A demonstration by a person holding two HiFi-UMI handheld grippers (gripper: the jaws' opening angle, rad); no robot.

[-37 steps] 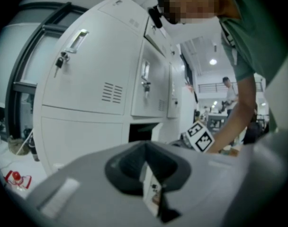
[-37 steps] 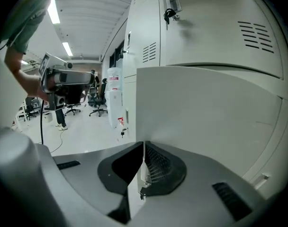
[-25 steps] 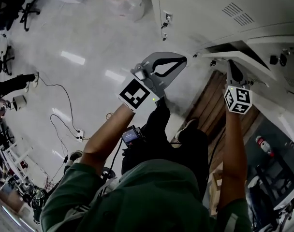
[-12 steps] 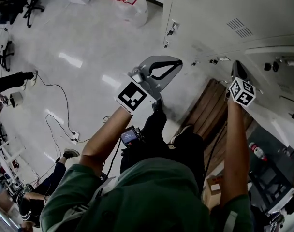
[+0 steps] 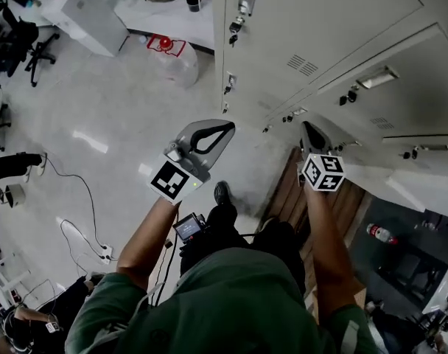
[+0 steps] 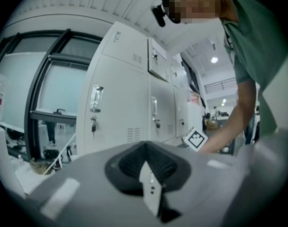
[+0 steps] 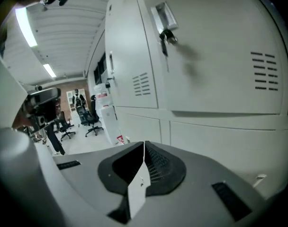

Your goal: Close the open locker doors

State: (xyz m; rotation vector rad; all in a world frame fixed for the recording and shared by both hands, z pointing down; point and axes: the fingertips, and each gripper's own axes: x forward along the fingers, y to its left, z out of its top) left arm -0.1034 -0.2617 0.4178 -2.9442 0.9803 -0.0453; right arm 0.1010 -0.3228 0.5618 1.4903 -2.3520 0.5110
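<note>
Both tools are pressed together, nothing in either. The right tool (image 5: pixel 309 133) is up close to the white locker doors (image 5: pixel 312 21), below a latch with a key (image 7: pixel 165 30). The left tool (image 5: pixel 222 130) hangs over the floor (image 5: pixel 99 116) beside the lockers

Glossy white floor (image 5: pixel 99 102); ofc chairs (image 5: pixel 14 35); ceiling strip lights (image 7: pixel 25 25)

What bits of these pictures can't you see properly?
Head view, right tongs: too small to tell if they touch the lockers.
Head view, door: cut off by the right edge, so open or shut is unclear.
Head view, key: too small to see well.
</note>
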